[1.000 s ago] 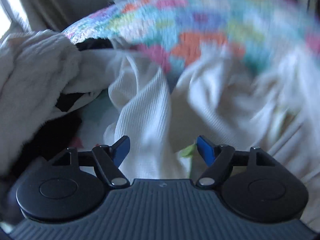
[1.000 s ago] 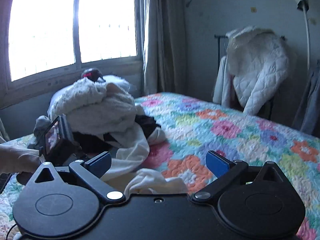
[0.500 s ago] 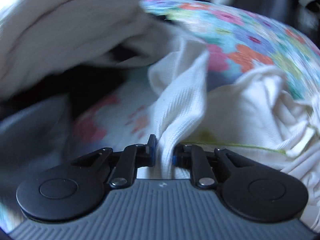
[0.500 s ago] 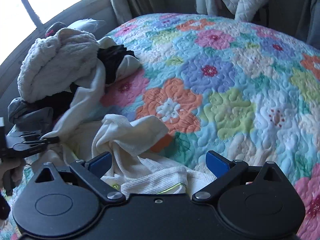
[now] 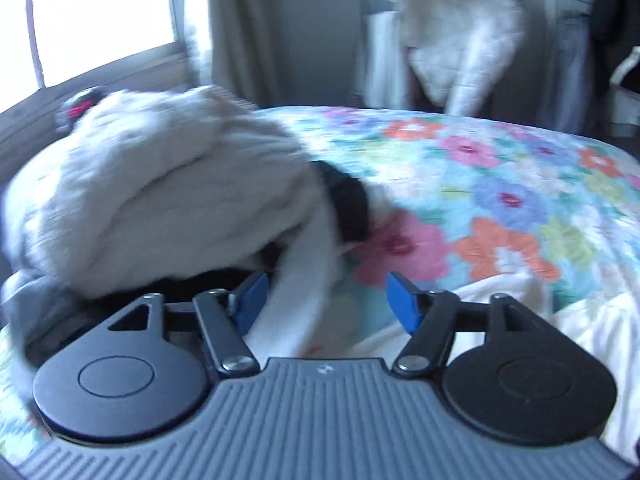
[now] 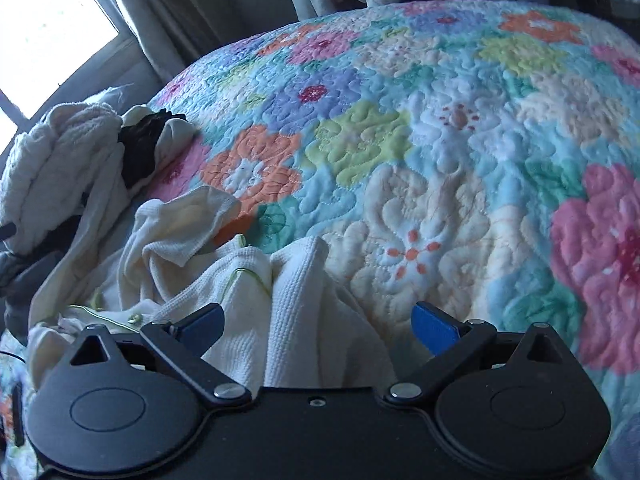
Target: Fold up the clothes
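On the left of the bed sits a big pile of clothes [image 5: 160, 184], with a fluffy white towel on top and something black [image 5: 348, 204] poking out. It is all heaped up because none of it is folded yet.

The left gripper [image 5: 322, 296] is up above the flowery quilt [image 5: 500, 184]. Its jaws are opening, and the blue pads press on nothing. A white sleeve hangs down right beside the left pad. Half a second ago this gripper pinched a ridge of white cloth. Now it has let go and lifted away, so the view shows the room and the window.

Farther right, the cream ribbed top [image 6: 224, 280] lies crumpled on the quilt, close to the pile. The right gripper [image 6: 316, 322] is wide open, with a fold of the top standing between its jaws but not squeezed. It has come down low since a second ago, likely to grab that fold and spread the top flat.
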The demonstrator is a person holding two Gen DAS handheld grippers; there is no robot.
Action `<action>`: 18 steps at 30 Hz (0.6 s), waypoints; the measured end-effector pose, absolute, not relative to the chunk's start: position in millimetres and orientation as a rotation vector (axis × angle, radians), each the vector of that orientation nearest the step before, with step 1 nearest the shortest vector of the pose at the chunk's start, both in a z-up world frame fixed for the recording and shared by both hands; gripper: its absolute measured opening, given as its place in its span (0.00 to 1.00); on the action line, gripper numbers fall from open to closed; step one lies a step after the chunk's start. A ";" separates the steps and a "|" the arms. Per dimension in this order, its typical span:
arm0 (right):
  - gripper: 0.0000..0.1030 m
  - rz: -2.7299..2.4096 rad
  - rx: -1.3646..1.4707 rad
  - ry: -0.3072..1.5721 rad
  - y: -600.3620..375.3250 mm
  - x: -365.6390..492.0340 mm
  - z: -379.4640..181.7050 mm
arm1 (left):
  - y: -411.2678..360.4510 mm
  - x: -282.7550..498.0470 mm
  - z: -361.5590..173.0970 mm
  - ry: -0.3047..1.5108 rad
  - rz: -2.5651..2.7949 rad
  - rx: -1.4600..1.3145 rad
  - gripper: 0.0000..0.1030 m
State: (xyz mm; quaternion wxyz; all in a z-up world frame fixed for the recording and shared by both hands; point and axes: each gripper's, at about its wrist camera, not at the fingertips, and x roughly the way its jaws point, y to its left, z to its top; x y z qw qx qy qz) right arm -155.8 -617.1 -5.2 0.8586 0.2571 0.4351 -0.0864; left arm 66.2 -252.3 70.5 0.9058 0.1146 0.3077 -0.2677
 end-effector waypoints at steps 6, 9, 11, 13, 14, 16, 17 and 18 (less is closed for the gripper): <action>0.99 -0.124 0.646 1.042 -618.3 -158.1 -32.8 | -359.5 101.4 -11.3 0.946 -0.808 0.355 0.75; 0.99 -0.067 0.760 1.082 -609.0 -161.2 -53.8 | -395.1 102.2 -59.6 1.045 -0.810 0.510 0.84; 0.99 -0.040 0.751 1.083 -596.0 -158.0 -65.0 | -405.2 105.1 -80.1 1.070 -0.793 0.514 0.99; 0.89 -0.039 0.657 1.061 -580.9 -148.8 -68.0 | -408.1 103.0 -79.2 1.043 -0.815 0.479 0.94; 0.72 -0.036 0.607 1.049 -573.5 -143.1 -68.5 | -409.2 99.9 -75.8 1.019 -0.838 0.472 0.69; 0.33 0.006 0.537 1.014 -564.3 -132.9 -63.0 | -411.4 95.9 -62.7 0.994 -0.886 0.449 0.27; 0.25 0.027 0.540 0.990 -566.0 -128.1 -57.7 | -413.5 95.2 -55.4 0.988 -0.890 0.449 0.17; 0.23 0.047 0.549 0.964 -568.9 -122.7 -51.4 | -415.0 93.6 -46.8 0.956 -0.890 0.446 0.15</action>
